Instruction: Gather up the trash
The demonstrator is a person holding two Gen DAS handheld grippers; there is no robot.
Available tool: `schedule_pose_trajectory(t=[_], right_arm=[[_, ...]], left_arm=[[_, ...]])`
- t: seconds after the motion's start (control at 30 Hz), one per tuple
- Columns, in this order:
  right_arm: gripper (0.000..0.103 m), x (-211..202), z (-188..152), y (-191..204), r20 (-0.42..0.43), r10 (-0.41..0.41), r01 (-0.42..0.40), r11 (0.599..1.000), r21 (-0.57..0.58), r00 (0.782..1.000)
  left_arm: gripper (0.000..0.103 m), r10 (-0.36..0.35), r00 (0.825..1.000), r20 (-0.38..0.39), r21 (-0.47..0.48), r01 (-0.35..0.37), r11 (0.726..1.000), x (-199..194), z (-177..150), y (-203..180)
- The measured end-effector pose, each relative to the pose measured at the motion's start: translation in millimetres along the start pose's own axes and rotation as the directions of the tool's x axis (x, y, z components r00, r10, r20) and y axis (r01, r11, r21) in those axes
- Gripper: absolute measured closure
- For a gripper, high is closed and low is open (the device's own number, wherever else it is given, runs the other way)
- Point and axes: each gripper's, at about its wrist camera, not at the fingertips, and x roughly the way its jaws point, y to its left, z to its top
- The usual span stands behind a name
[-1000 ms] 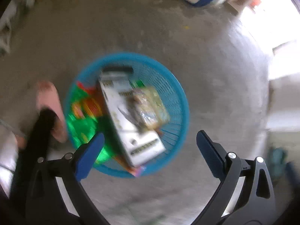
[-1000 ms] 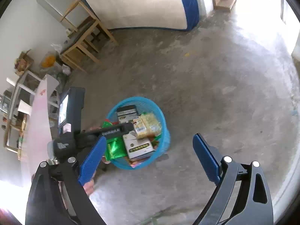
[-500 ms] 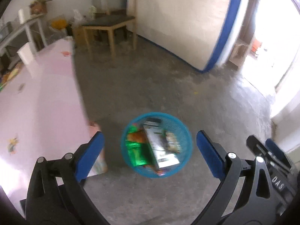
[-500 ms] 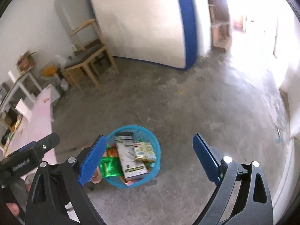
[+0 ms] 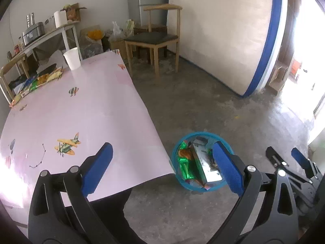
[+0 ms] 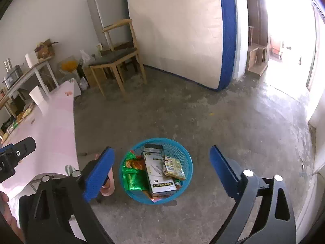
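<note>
A blue mesh basket (image 6: 183, 154) stands on the concrete floor, holding a white box (image 6: 157, 170), green foil wrappers (image 6: 132, 178) and a snack packet (image 6: 173, 167). It also shows in the left wrist view (image 5: 178, 146), beside the table's corner. My left gripper (image 5: 162, 168) is open and empty, above the table edge. My right gripper (image 6: 162, 170) is open and empty, high above the basket. More wrappers (image 5: 38, 80) lie at the far side of the pink table (image 5: 81, 109), next to a white cup (image 5: 72, 59).
A wooden chair (image 6: 119, 57) stands by the wall, with a mattress (image 6: 182, 30) leaning to its right. A side table (image 5: 40, 38) with clutter is at the back left. A pink slipper (image 6: 106, 185) lies left of the basket. A bright doorway is at right.
Both grippers have risen and tilted up away from the basket, which now looks smaller. The left view has swung left over the pink table. Both grippers stay open.
</note>
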Motion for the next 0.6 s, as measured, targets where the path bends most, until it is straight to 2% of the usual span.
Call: schedule_pose_trajectory(t=[0.07, 0.23, 0.37, 0.6], right_arm=[[0.009, 0, 1, 5, 0.004, 0.003, -0.003, 1.000, -0.015, 1.000], [0.009, -2, 1, 16, 0.023, -0.013, 0.013, 0.999, -0.031, 1.000], [0.006, -4, -1, 20, 0.036, -0.035, 0.036, 0.998, -0.043, 0.999], [0.006, -2, 0, 30, 0.034, -0.041, 0.044, 0.996, -0.077, 0.999]], left_arm=[[0.008, 0.018, 1.000, 0.010, 0.009, -0.018, 1.000, -2, -2, -1], [0.008, -0.008, 0.999, 0.031, -0.018, 0.009, 1.000, -15, 1, 7], [0.008, 0.057, 0.996, 0.065, -0.018, -0.056, 0.998, -20, 1, 12], [0.008, 0.089, 0.994, 0.068, 0.007, -0.089, 0.996, -16, 1, 10]])
